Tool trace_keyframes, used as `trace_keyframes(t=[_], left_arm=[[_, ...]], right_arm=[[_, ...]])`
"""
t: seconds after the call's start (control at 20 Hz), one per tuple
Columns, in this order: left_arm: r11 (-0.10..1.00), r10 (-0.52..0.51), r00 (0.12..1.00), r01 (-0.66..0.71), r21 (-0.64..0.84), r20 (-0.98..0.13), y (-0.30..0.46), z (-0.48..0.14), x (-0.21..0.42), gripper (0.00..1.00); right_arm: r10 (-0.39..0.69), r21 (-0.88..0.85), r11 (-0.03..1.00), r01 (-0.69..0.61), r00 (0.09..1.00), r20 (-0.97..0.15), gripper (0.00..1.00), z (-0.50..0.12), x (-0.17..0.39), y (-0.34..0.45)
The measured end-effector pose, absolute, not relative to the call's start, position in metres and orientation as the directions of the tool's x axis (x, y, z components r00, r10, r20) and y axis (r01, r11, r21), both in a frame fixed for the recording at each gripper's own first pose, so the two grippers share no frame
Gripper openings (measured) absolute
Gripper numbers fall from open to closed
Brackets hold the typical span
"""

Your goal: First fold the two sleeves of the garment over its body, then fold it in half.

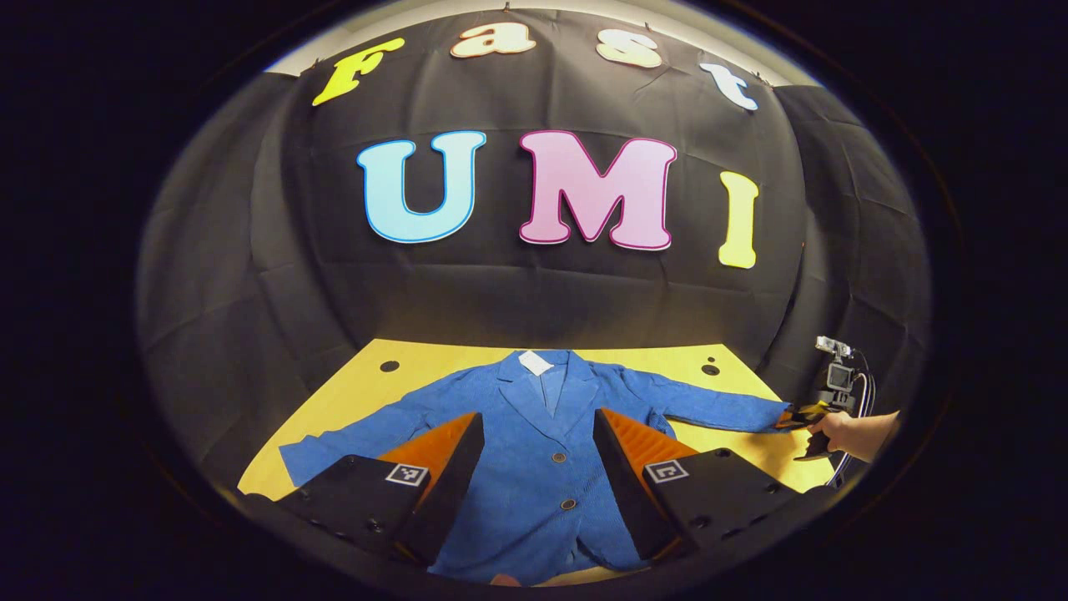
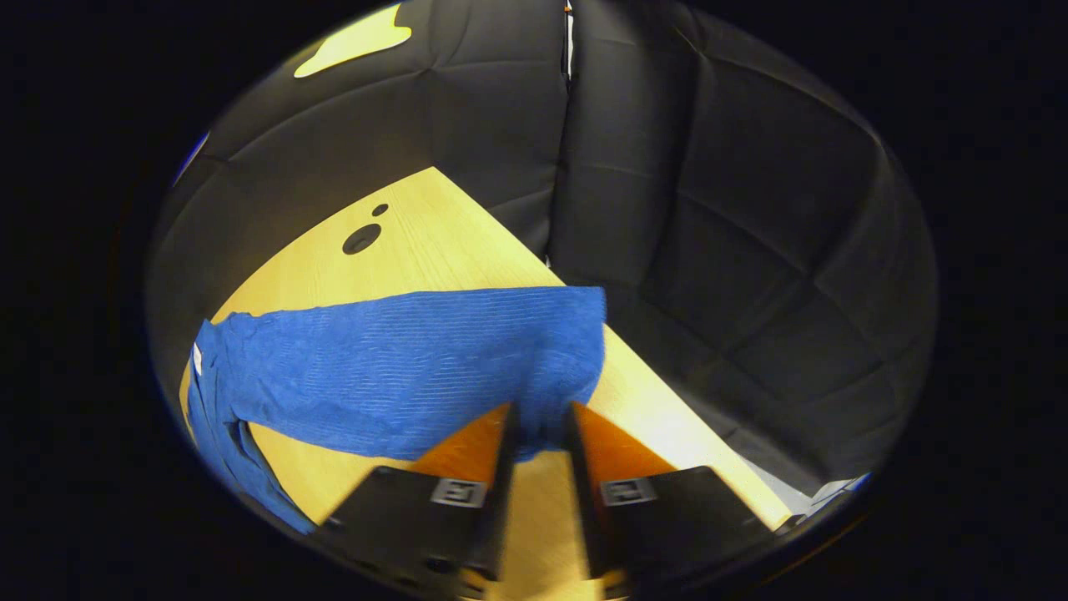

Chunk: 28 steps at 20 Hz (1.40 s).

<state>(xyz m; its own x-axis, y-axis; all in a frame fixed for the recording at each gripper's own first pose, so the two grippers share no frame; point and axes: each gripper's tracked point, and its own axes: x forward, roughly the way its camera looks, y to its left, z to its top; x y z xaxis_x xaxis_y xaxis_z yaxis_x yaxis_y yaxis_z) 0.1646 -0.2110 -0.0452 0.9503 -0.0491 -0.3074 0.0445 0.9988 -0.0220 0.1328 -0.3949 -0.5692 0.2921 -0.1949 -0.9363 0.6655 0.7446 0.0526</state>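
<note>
Left gripper view: the left gripper (image 1: pixel 538 467) stands wide open at the bottom of the frame, its two fingers spread apart above the front of the blue textured button-front jacket (image 1: pixel 534 467) and touching nothing that can be made out. The jacket lies face up and spread flat on the yellow wooden table (image 1: pixel 367 376), collar toward the far edge, with a white label (image 1: pixel 535 362) at the neck and two buttons down the middle. One sleeve (image 1: pixel 350 446) reaches to the lower left of the frame, ending near the table's edge. The other sleeve (image 1: pixel 709 405) runs to the right, where its cuff meets the right gripper (image 1: pixel 797 415), held by a person's hand (image 1: pixel 843 434) at the right edge of the frame; whether the fingers pinch the cuff cannot be told from here.

Right gripper view: the right gripper (image 2: pixel 540 434) sits at the bottom centre, fingers drawn close with a narrow gap, and the lower edge of the cuff end of the sleeve (image 2: pixel 400 367) lies between the fingertips; the grip appears closed on the cloth. The sleeve extends left across the middle of the frame to the jacket body at the left edge. Two dark round holes (image 2: pixel 361 239) mark the table in the upper left, and the table's corner meets the black cloth wall (image 2: pixel 709 250) behind the cuff.
</note>
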Motion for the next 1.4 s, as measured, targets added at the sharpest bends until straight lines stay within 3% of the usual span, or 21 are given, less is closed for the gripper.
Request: trace_keyframes(t=[0.05,0.15,0.2,0.25,0.3,0.35,0.4,0.45,0.6,0.8,1.05,1.4], left_arm=[[0.999,-0.050,0.950,0.044,-0.024,-0.308,-0.211,-0.045,0.162,0.77],[0.999,-0.049,0.950,0.043,-0.028,-0.309,-0.212,-0.049,0.158,0.77],[0.999,-0.049,0.949,0.041,-0.030,-0.312,-0.211,-0.050,0.156,0.77],[0.999,-0.045,0.948,0.037,-0.031,-0.316,-0.209,-0.053,0.154,0.77],[0.999,-0.042,0.947,0.032,-0.035,-0.320,-0.207,-0.055,0.152,0.77],[0.999,-0.045,0.945,0.033,-0.040,-0.325,-0.207,-0.057,0.150,0.77],[0.998,-0.051,0.942,0.039,-0.045,-0.333,-0.207,-0.058,0.148,0.77],[0.998,-0.051,0.940,0.039,-0.044,-0.338,-0.206,-0.060,0.145,0.77],[0.998,-0.056,0.942,0.044,-0.045,-0.330,-0.204,-0.058,0.143,0.77],[0.998,-0.064,0.942,0.051,-0.046,-0.329,-0.198,-0.060,0.139,0.77],[0.997,-0.031,0.938,0.004,-0.077,-0.345,-0.175,-0.068,0.127,0.78],[0.984,0.120,0.931,-0.158,-0.085,-0.346,-0.097,-0.078,0.091,0.78]], right_arm=[[-0.198,0.048,0.735,0.677,0.282,-0.939,0.32,-0.569,0.132,-0.395],[-0.157,0.074,0.715,0.695,0.262,-0.952,0.31,-0.570,0.135,-0.390],[-0.160,0.082,0.698,0.711,0.267,-0.950,0.11,-0.569,0.138,-0.391],[-0.134,0.109,0.695,0.711,0.277,-0.952,0.03,-0.574,0.139,-0.387],[-0.119,0.146,0.693,0.706,0.312,-0.943,0.11,-0.571,0.144,-0.385],[-0.107,0.162,0.684,0.712,0.317,-0.942,0.11,-0.569,0.140,-0.383],[-0.075,0.198,0.677,0.709,0.333,-0.940,0.00,-0.568,0.143,-0.382],[-0.047,0.224,0.668,0.709,0.340,-0.939,0.05,-0.567,0.145,-0.378],[-0.043,0.218,0.713,0.667,0.351,-0.935,0.06,-0.565,0.149,-0.364],[-0.025,0.338,0.721,0.605,0.510,-0.860,0.05,-0.507,0.199,-0.314],[0.153,0.430,0.830,0.355,0.596,-0.788,0.05,-0.448,0.257,-0.172],[0.392,0.555,0.827,0.090,0.615,-0.684,0.05,-0.394,0.317,0.055]])
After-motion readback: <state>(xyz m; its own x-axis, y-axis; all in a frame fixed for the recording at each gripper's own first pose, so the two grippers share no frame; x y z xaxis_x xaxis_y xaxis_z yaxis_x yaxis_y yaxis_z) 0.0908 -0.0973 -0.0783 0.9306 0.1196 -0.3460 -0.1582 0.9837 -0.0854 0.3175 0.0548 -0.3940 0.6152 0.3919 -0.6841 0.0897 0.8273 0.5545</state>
